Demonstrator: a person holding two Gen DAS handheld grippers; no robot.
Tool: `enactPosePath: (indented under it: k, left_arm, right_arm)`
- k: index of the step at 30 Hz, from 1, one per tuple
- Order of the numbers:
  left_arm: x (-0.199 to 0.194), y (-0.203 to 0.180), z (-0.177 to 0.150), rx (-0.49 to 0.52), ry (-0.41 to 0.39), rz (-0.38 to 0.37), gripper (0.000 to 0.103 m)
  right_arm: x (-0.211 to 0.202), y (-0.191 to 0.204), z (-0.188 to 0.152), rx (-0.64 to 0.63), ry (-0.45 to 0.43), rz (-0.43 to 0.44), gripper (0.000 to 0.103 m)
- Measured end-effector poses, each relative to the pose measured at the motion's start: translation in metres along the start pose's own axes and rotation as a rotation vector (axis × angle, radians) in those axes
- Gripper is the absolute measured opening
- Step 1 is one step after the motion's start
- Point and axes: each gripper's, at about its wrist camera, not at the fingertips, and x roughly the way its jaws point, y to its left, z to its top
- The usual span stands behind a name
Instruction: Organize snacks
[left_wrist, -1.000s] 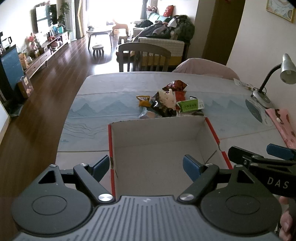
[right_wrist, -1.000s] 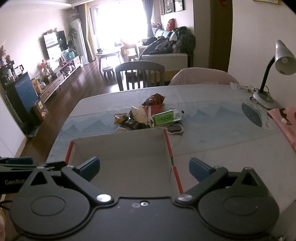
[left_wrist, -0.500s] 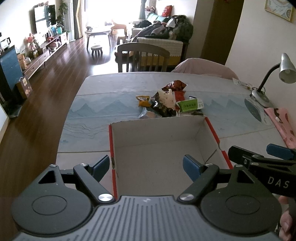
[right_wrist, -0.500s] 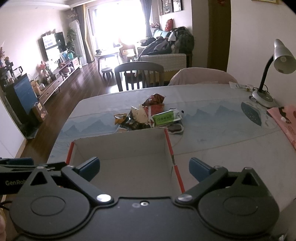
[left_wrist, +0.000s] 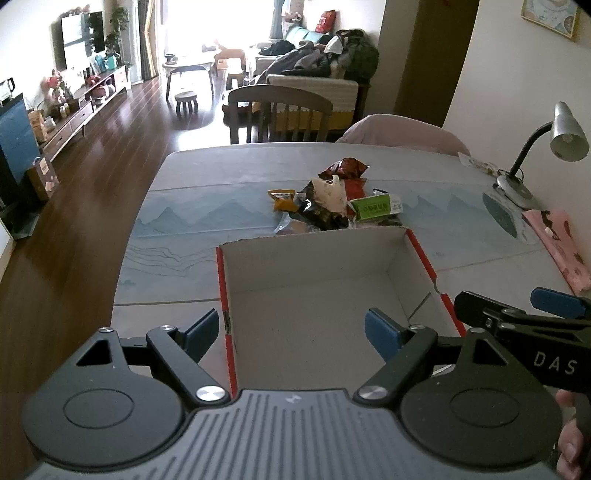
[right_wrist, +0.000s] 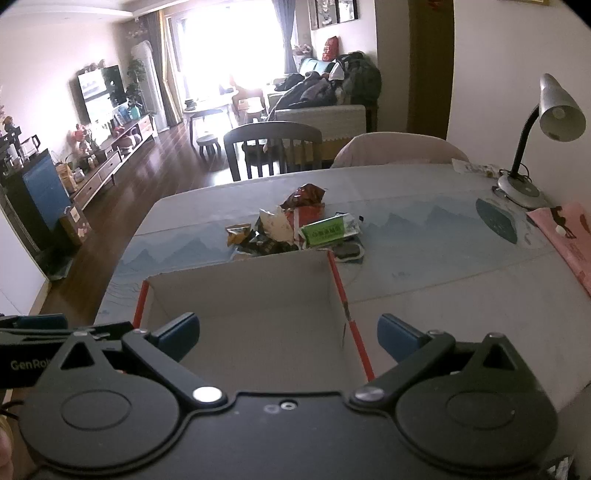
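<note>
Two wide-open, empty hand-held grippers, left (left_wrist: 291, 330) and right (right_wrist: 288, 338); dark packet (right_wrist: 347, 252) in right view only.

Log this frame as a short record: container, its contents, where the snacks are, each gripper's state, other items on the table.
container: open box, white inside with red edges, on the table
contents: nothing visible inside
snacks: pile on the table just beyond the box's far wall; green packet at its right side
left gripper: open, holding nothing, over the box's near left part
right gripper: open, holding nothing, straddling the box's right wall
other: desk lamp at far right; pink cloth near the right edge
</note>
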Motion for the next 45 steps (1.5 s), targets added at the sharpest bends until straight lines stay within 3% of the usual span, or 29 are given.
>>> enactPosePath:
  k: [12, 23, 29, 34, 45]
  left_arm:
    - [0.017, 0.0, 0.013, 0.014, 0.025, -0.022, 0.086]
    - [0.053, -0.016, 0.099, 0.062, 0.016, 0.047, 0.086]
    - [0.099, -0.015, 0.159, 0.033, 0.098, 0.039, 0.086]
    - [0.145, -0.016, 0.196, 0.014, 0.188, 0.039, 0.086]
    - [0.265, -0.02, 0.216, -0.098, 0.433, -0.021, 0.086]
  right_arm:
    - [0.009, -0.011, 0.01, 0.005, 0.035, 0.003, 0.103]
    - [0.053, -0.048, 0.099, -0.055, 0.033, 0.081, 0.103]
    - [0.096, -0.069, 0.161, -0.029, 0.076, 0.084, 0.103]
    - [0.148, -0.082, 0.195, -0.017, 0.166, 0.079, 0.103]
    - [0.275, -0.111, 0.214, 0.015, 0.39, 0.05, 0.096]
